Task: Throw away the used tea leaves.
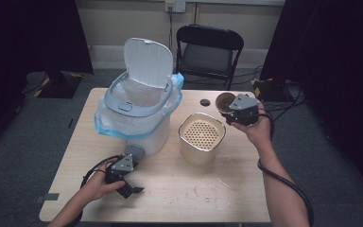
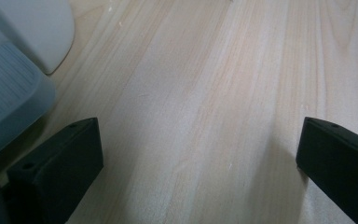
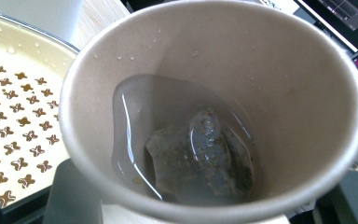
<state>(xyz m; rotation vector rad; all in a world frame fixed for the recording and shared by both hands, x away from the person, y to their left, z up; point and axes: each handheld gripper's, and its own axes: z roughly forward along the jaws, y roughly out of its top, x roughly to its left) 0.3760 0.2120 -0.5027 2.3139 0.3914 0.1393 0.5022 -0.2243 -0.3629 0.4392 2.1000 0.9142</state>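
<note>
Holding one cup (image 3: 214, 116); one teabag (image 3: 200, 158).

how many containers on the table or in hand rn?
3: white lidded bin at table's left-centre, strainer-topped tub mid-table, paper cup with tea bag and liquid, held in the right gripper. None seem hidden.

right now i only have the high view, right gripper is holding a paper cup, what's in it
Observer: The paper cup holds some clear liquid with a wet tea bag slumped at the bottom.
Operator: how is the cup sitting relative to the strainer bin
Observer: It is tilted, and the perforated strainer bin lies right beside its rim in the right gripper view.
Operator: and the left gripper, anything between the jaws
Observer: No. The left gripper is open over bare table, with the white trash can's base beside one jaw.
</note>
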